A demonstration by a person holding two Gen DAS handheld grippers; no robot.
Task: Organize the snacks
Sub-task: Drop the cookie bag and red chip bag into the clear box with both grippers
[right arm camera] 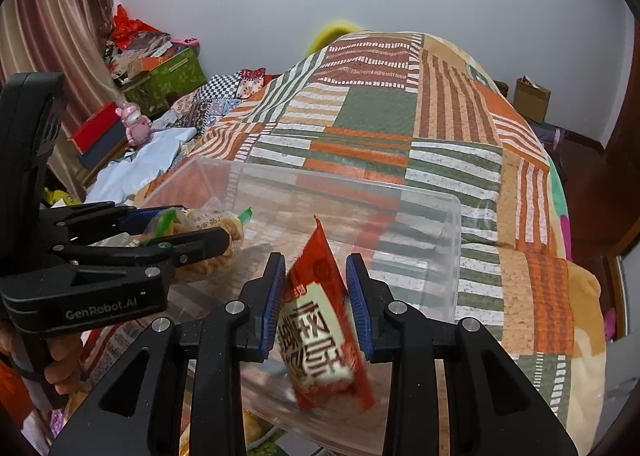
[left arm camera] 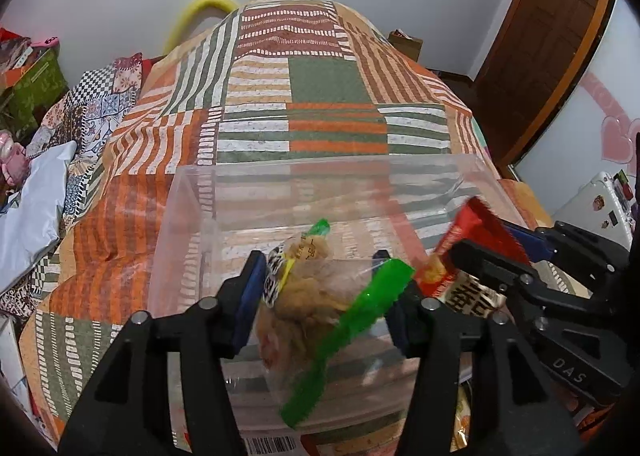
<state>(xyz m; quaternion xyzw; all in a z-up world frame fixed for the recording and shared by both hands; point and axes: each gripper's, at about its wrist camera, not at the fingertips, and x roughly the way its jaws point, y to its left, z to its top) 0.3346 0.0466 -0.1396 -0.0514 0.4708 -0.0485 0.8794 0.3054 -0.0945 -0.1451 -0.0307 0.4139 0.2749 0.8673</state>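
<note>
A clear plastic bin point(left arm camera: 188, 191) point(right arm camera: 452, 256) lies on the patchwork bed. My left gripper point(left arm camera: 320, 268) holds a clear bag of tan snacks with green edges point(left arm camera: 316, 296) over the bin's near side; the bag also shows in the right wrist view point(right arm camera: 200, 232). My right gripper point(right arm camera: 316, 272) is over the bin with a red and white snack packet point(right arm camera: 316, 340) between its blue pads; the packet looks blurred and the pads stand slightly apart from it. The packet shows at right in the left wrist view point(left arm camera: 456, 256).
The patchwork quilt point(left arm camera: 312, 87) covers the bed beyond the bin. Pillows and a white bag point(left arm camera: 32, 207) lie at left. More snack packs point(right arm camera: 256, 432) lie under the bin's near edge. A wooden door point(left arm camera: 540, 35) stands at right.
</note>
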